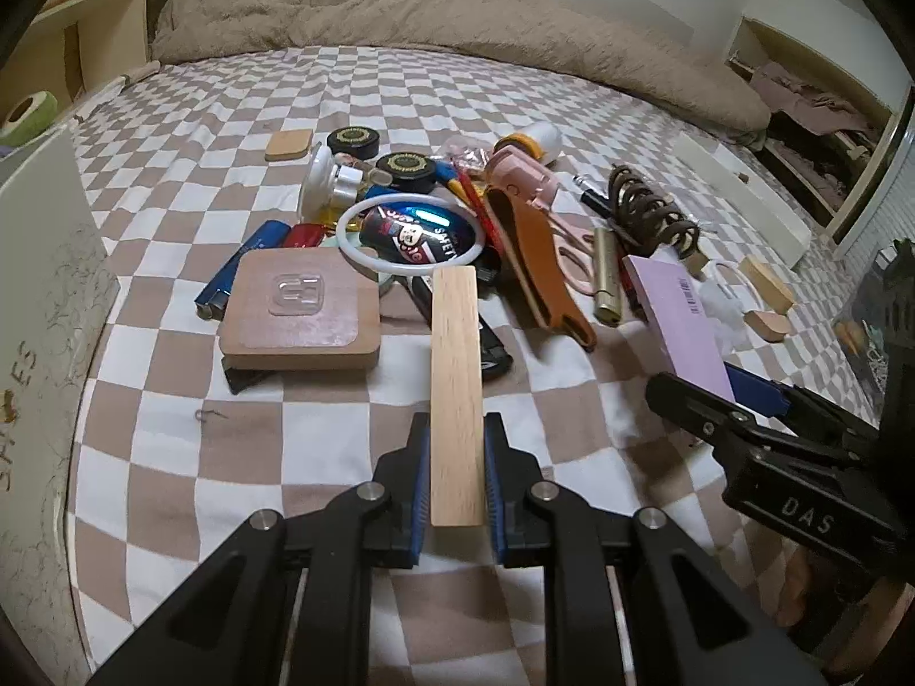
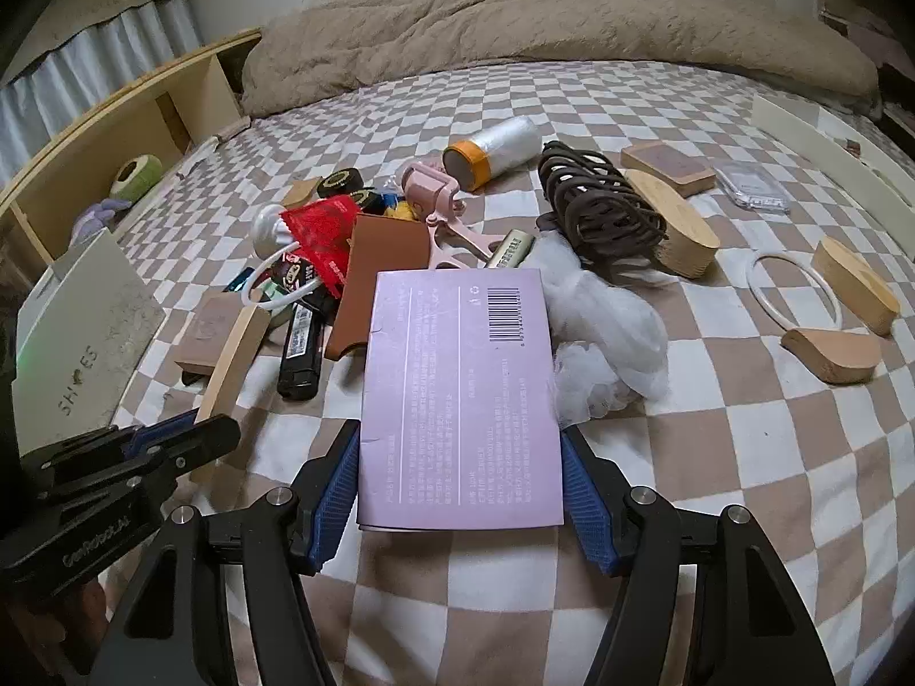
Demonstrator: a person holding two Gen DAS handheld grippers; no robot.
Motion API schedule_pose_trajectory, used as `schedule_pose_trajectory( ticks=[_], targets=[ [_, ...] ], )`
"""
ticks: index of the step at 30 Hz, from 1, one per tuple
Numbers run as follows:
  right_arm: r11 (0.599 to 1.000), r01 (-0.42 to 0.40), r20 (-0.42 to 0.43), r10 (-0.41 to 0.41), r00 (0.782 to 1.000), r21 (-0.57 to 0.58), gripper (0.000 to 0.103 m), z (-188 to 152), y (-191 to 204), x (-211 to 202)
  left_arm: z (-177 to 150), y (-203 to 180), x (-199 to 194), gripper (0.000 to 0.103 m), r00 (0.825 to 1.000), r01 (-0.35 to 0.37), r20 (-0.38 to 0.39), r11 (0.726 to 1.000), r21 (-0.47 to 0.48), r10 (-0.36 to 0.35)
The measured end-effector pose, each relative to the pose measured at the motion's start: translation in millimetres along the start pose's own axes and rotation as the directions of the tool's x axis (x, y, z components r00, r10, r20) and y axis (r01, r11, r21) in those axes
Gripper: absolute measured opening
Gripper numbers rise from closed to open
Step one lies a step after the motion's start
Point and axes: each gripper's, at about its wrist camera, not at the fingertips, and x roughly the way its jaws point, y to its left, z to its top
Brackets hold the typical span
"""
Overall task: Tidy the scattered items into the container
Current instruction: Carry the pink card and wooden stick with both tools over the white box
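While the white box (image 1: 40, 286) marked with handwriting, likely the container, stands at the far left, the left gripper (image 1: 456, 457) sits nearer to it, jaws clamped narrow on a wooden strip (image 1: 456, 389) whose long axis runs straight ahead. To its right, the right gripper (image 2: 460, 474) holds a lilac packet (image 2: 460, 394) across its width, jaws partly apart. Both loads must travel left. Beyond them the pile (image 1: 423, 228) of small items overlaps heavily; the box's opening is cut off.
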Motion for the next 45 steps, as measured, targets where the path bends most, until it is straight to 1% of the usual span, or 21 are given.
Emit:
schedule_pose_trajectory(
  ticks=[8, 15, 19, 23, 29, 33, 38, 45],
  targets=[
    [1.0, -0.013, 0.057, 0.012, 0.998, 0.02, 0.066, 3.5, 1.6, -20.2, 4.3, -0.3, -31.2, 0.017, 0.996, -0.016, 0.091, 1.0, -0.011, 0.017],
    [1.0, -0.011, 0.141, 0.011, 0.99, -0.003, 0.066, 14.6, 15.9, -49.9, 11.4, -3.3, -67.5, 0.017, 0.983, -0.039, 0.18, 0.999, 0.029, 0.033],
    [1.0, -0.007, 0.161, 0.009, 0.987, -0.013, 0.066, 19.8, 24.6, -61.3, 17.4, 3.4, -85.7, 0.017, 0.977, -0.035, 0.209, 0.999, 0.024, 0.03],
    [0.999, -0.022, 0.188, 0.027, 0.982, -0.024, 0.066, 27.9, 36.5, -75.6, 21.7, 13.4, -108.1, 0.017, 0.97, -0.035, 0.242, 0.999, 0.015, 0.031],
    [0.995, -0.088, 0.232, 0.099, 0.968, -0.057, 0.066, 43.0, 69.6, -98.2, 26.2, 39.2, -144.9, 0.017, 0.955, -0.052, 0.294, 0.999, 0.001, 0.049],
    [0.989, -0.119, 0.25, 0.138, 0.959, -0.09, 0.066, 49.6, 96.0, -109.0, 24.0, 63.0, -164.6, 0.017, 0.944, -0.091, 0.317, 0.996, -0.021, 0.093],
    [0.98, -0.153, 0.249, 0.18, 0.951, -0.124, 0.066, 54.1, 128.4, -112.1, 18.4, 94.3, -182.6, 0.017, 0.934, -0.127, 0.33, 0.99, -0.055, 0.138],
    [0.964, -0.213, 0.225, 0.246, 0.943, -0.162, 0.066, 52.9, 171.2, -107.6, 6.5, 135.0, -204.5, 0.017, 0.92, -0.179, 0.336, 0.979, -0.092, 0.2]
  ],
)
